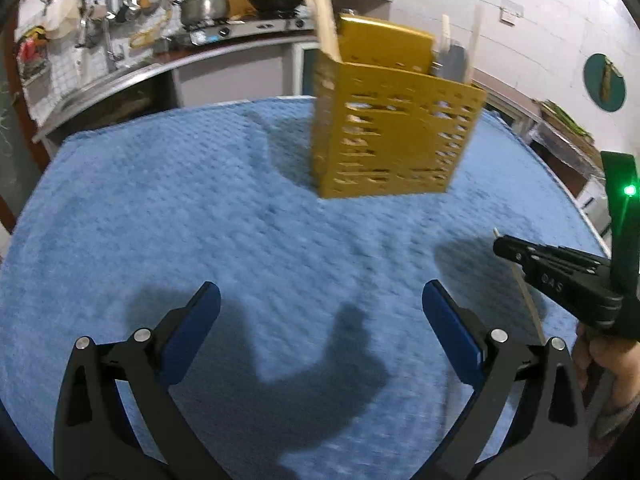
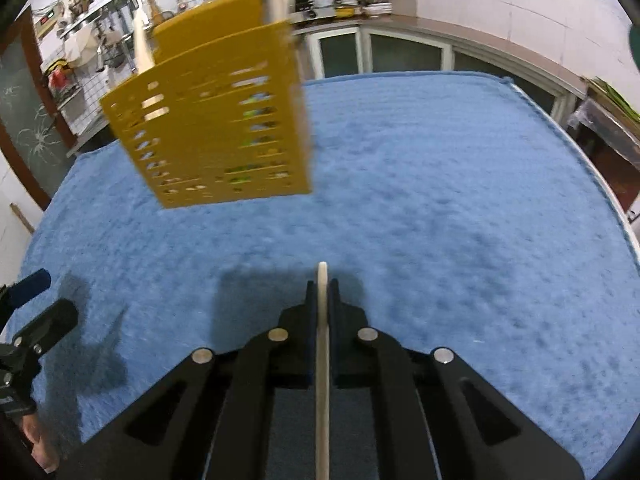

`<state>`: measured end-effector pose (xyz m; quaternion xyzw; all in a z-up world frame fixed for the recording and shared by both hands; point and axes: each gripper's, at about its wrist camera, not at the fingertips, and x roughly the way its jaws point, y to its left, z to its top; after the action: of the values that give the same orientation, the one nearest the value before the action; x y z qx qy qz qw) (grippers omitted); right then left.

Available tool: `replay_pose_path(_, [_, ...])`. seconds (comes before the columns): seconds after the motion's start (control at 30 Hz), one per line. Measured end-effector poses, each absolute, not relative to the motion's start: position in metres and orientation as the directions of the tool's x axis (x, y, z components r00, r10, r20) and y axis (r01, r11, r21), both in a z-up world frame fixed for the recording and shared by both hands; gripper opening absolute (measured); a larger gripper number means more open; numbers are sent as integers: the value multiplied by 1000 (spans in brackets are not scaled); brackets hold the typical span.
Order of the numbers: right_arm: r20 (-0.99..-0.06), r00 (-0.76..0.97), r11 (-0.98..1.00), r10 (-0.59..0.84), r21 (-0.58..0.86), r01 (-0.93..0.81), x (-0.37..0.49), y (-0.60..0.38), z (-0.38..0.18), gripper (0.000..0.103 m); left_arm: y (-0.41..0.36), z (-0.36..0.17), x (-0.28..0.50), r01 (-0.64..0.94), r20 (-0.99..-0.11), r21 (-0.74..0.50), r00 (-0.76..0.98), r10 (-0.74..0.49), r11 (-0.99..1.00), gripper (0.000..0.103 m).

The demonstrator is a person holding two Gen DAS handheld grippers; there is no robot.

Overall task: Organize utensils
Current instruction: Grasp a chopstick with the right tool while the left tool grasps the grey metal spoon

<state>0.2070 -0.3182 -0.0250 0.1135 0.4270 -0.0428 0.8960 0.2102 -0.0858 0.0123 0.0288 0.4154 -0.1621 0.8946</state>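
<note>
A yellow perforated utensil holder (image 1: 394,128) stands on the blue cloth (image 1: 200,208) at the far middle, with pale wooden utensils (image 1: 324,20) sticking up from it. My left gripper (image 1: 320,296) hangs open above the cloth, nothing between its blue pads. At the right edge of that view my right gripper (image 1: 500,246) is shut on a thin pale wooden stick (image 1: 528,300). In the right wrist view the right gripper (image 2: 322,284) clamps the wooden stick (image 2: 322,360) edge-on, its tip just past the pads. The holder (image 2: 216,128) stands ahead to the left.
A kitchen counter with a pot (image 1: 204,6) and a wok (image 1: 276,2) on a stove runs behind the table. Hanging tools line the left wall (image 1: 100,12). Cabinets (image 2: 400,52) and shelves stand beyond the cloth's far edge. A hand (image 1: 608,364) holds the right gripper.
</note>
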Motion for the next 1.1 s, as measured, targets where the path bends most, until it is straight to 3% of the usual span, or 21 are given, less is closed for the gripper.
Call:
replay_pose_path(0.23, [-770, 638, 956, -16, 175, 236, 187, -355, -25, 5, -125, 1, 183, 429, -787, -97, 520, -333, 898, 92])
replay_pose_path(0.33, [-770, 637, 950, -22, 182, 253, 182, -366, -29, 5, -138, -5, 172, 471, -804, -76, 492, -333, 879, 78])
replay_pose_path(0.5, [-768, 640, 947, -24, 187, 260, 176, -370, -33, 5, -158, -23, 164, 526, -863, -56, 403, -306, 849, 39])
replay_pose_path(0.73, [-770, 637, 952, -26, 176, 252, 176, -366, -34, 5, -176, -28, 177, 514, -886, -12, 391, -247, 858, 21])
replay_pose_path(0.8, [-772, 635, 951, -26, 177, 254, 176, -367, -34, 5, -181, -28, 183, 507, -889, -12, 389, -241, 862, 8])
replay_pose_path(1.1, [-730, 682, 948, 37, 241, 207, 168, -362, -9, 5, -165, -12, 210, 436, -867, -119, 392, -307, 892, 8])
